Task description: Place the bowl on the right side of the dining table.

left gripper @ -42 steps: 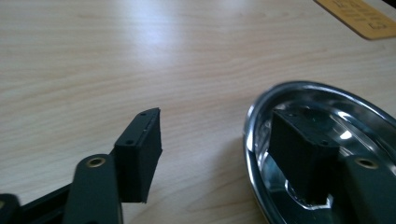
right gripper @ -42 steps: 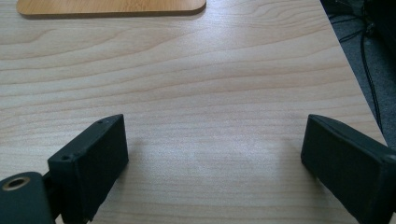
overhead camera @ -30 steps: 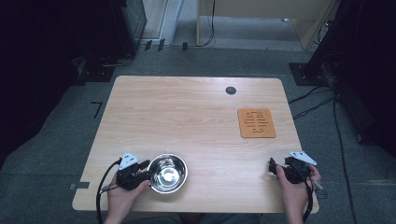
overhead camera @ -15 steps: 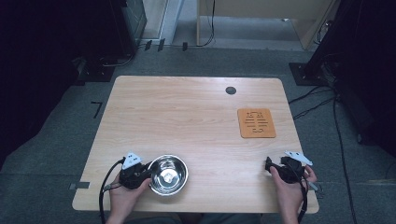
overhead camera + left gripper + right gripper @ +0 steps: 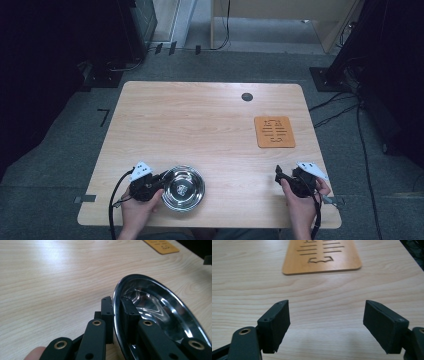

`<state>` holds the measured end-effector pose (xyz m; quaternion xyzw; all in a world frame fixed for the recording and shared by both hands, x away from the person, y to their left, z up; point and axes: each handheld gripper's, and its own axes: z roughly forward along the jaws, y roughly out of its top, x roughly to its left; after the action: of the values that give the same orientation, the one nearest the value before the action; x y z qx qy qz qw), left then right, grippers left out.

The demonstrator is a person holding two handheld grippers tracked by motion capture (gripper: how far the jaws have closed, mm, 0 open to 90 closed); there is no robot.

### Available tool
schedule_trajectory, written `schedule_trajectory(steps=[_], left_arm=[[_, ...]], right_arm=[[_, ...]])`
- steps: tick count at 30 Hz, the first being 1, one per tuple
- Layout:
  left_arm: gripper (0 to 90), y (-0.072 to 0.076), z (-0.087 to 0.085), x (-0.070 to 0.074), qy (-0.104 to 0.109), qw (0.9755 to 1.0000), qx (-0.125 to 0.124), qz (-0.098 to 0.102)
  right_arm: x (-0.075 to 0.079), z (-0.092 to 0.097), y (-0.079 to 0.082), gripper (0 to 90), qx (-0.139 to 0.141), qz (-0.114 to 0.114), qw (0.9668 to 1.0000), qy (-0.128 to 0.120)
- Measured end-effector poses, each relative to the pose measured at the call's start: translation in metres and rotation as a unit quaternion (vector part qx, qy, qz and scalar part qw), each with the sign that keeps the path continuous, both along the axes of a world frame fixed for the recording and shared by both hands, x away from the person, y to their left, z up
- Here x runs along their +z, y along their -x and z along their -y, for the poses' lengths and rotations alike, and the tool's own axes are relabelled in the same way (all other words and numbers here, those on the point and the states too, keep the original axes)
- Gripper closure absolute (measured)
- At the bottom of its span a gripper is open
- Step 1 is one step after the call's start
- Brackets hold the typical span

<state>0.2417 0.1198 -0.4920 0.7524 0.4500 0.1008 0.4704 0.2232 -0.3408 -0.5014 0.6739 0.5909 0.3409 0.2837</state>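
A shiny steel bowl (image 5: pixel 183 187) sits on the wooden table (image 5: pixel 200 125) near its front left edge. My left gripper (image 5: pixel 161 181) lies at the bowl's left side. In the left gripper view, the left gripper (image 5: pixel 117 308) has just closed on the bowl's (image 5: pixel 155 307) rim, with one pad outside and one inside. My right gripper (image 5: pixel 278 172) is near the front right edge. In the right gripper view, the right gripper (image 5: pixel 325 325) stands open over bare wood; its jaws have just been closing a little, with nothing between them.
An orange mat (image 5: pixel 274 131) with cut-out lines lies flat at the right, beyond the right gripper; the same mat (image 5: pixel 321 256) lies straight ahead in the right gripper view. A small black round hole (image 5: pixel 246 96) sits near the table's far edge.
The right hand and its gripper have shifted a little to the left. The left hand and the bowl have stayed in place.
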Motion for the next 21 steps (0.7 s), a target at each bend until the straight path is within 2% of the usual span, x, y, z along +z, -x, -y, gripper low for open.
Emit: schedule_trajectory(steps=[4,7,9,10,15,18,19,21], left_arm=[[83.6,0.001,0.003,0.003,0.013,0.9999,-0.003,0.008],[84.1,0.003,0.006,0.006,0.025,0.9995,-0.005,0.016],[84.1,0.004,0.008,0.007,0.022,0.9995,-0.004,0.024],[84.0,0.004,0.009,0.007,0.022,0.9995,-0.004,0.025],[84.0,0.006,0.012,0.008,0.027,0.9990,-0.004,0.034],[84.0,0.008,0.014,0.010,0.036,0.9984,-0.004,0.042],[84.0,0.008,0.014,0.010,0.036,0.9984,-0.004,0.042],[84.0,0.009,0.016,0.011,0.041,0.9981,-0.004,0.045]], right_arm=[[0.004,-0.009,0.002,23.0,0.016,0.008,0.9998,-0.009],[0.006,-0.022,0.003,24.9,0.047,0.014,0.9986,-0.022],[0.007,-0.025,0.003,25.1,0.054,0.016,0.9981,-0.024],[0.008,-0.032,0.004,25.4,0.068,0.019,0.9969,-0.033],[0.012,-0.047,0.006,25.5,0.092,0.027,0.9942,-0.048],[0.016,-0.059,0.009,25.3,0.116,0.036,0.9903,-0.068],[0.016,-0.059,0.009,25.3,0.116,0.036,0.9903,-0.068],[0.018,-0.066,0.011,25.2,0.128,0.042,0.9880,-0.076]])
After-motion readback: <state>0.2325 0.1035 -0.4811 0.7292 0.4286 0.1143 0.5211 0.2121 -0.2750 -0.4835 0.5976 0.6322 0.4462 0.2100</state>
